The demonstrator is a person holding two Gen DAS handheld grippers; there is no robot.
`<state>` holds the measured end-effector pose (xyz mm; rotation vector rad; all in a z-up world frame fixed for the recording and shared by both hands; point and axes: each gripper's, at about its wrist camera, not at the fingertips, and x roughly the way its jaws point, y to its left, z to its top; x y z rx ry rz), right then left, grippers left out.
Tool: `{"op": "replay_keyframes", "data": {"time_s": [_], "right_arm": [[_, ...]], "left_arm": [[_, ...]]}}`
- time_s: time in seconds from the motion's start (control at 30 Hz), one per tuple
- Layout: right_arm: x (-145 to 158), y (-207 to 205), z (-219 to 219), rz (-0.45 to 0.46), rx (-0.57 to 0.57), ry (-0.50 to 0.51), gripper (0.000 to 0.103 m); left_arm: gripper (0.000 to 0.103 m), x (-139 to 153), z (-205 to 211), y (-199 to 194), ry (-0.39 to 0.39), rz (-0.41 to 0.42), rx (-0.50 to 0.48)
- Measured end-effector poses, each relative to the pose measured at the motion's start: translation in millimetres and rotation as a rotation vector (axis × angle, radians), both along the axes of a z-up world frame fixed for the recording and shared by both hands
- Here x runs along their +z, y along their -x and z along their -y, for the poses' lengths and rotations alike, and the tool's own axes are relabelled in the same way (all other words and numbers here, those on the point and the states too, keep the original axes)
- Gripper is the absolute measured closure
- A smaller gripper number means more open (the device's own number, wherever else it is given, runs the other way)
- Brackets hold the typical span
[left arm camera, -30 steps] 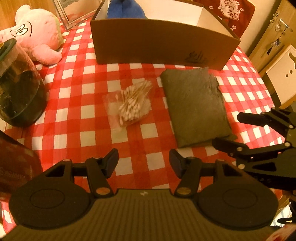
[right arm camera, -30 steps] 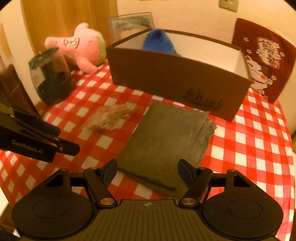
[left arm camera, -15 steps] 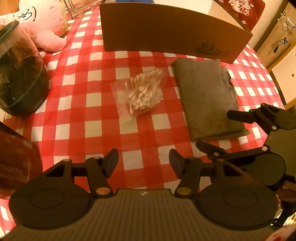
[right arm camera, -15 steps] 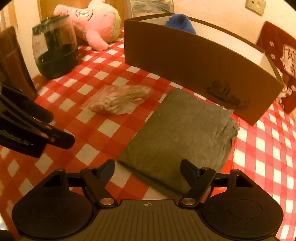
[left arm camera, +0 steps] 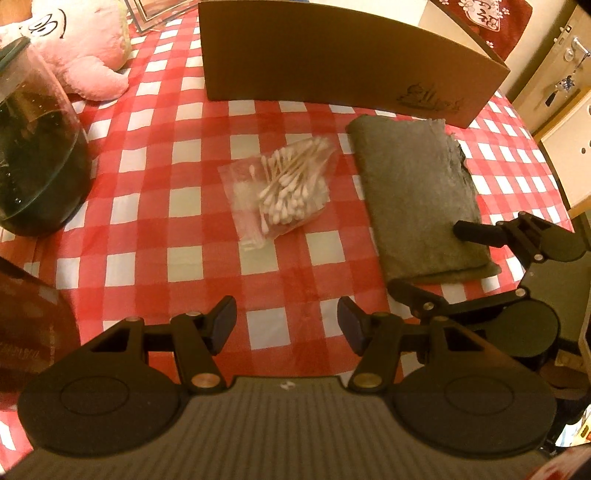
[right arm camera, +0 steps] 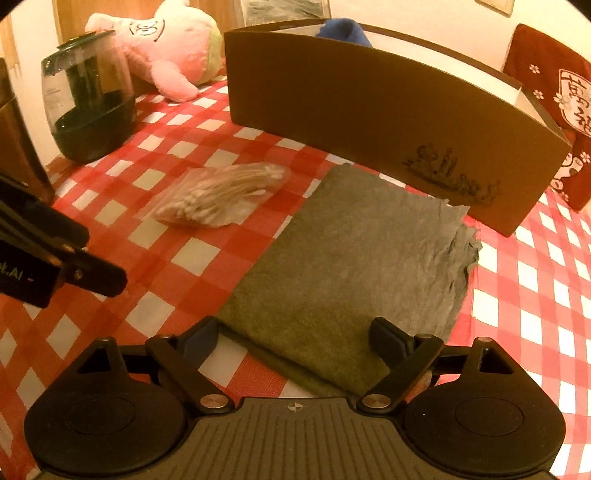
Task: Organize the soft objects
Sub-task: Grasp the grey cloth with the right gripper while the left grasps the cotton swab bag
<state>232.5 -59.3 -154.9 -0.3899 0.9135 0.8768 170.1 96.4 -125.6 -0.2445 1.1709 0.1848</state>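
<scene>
A folded grey cloth (right arm camera: 343, 266) lies flat on the red-checked table in front of a brown cardboard box (right arm camera: 369, 122); it also shows in the left wrist view (left arm camera: 417, 192). My right gripper (right arm camera: 295, 338) is open, low over the table, with the cloth's near edge between its fingers; it shows in the left wrist view (left arm camera: 432, 262). My left gripper (left arm camera: 286, 319) is open and empty above the table, short of a bag of cotton swabs (left arm camera: 284, 188). A pink plush pig (right arm camera: 162, 40) lies at the far left. A blue soft item (right arm camera: 343, 29) sits inside the box.
A dark glass jar (left arm camera: 33, 155) stands at the left, also in the right wrist view (right arm camera: 88, 96). A brown container (left arm camera: 29, 328) is at the near left. A picture frame (left arm camera: 155, 11) leans behind the pig. The box (left arm camera: 347, 59) walls off the far side.
My right gripper has dropped and moved forward until its open fingers straddle the cloth's near edge. My left gripper has come lower and closer to the table.
</scene>
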Motion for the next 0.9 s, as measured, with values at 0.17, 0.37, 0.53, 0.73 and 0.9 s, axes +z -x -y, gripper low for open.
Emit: {"op": "replay_keyframes", "data": {"time_s": [0.17,0.37,0.53,0.73,0.9], "right_arm": [[2.6,-1.5,5.8,0.013,-0.006,-0.015,0.035],[5.9,-12.7,16.2,0.041,-0.061,-0.002,0.085],[8.8,-23.2,21.2,-0.014,-0.083,-0.022,0.086],[8.2,-21.3,15.6,0.006,-0.059,-0.006,0.086],[8.2,-23.1,17.6,-0.006,-0.055,-0.013,0.086]], "left_arm": [[0.045,-0.4,0.9,-2.9,0.002,0.011,-0.010],[0.045,-1.1,3.1,-7.9,-0.002,0.026,-0.021],[0.045,-2.2,0.5,-14.6,-0.029,0.049,-0.031],[0.045,-10.8,-6.1,-28.6,-0.089,0.077,-0.041],[0.048,-24.8,-10.6,-42.0,-0.118,0.082,-0.047]]}}
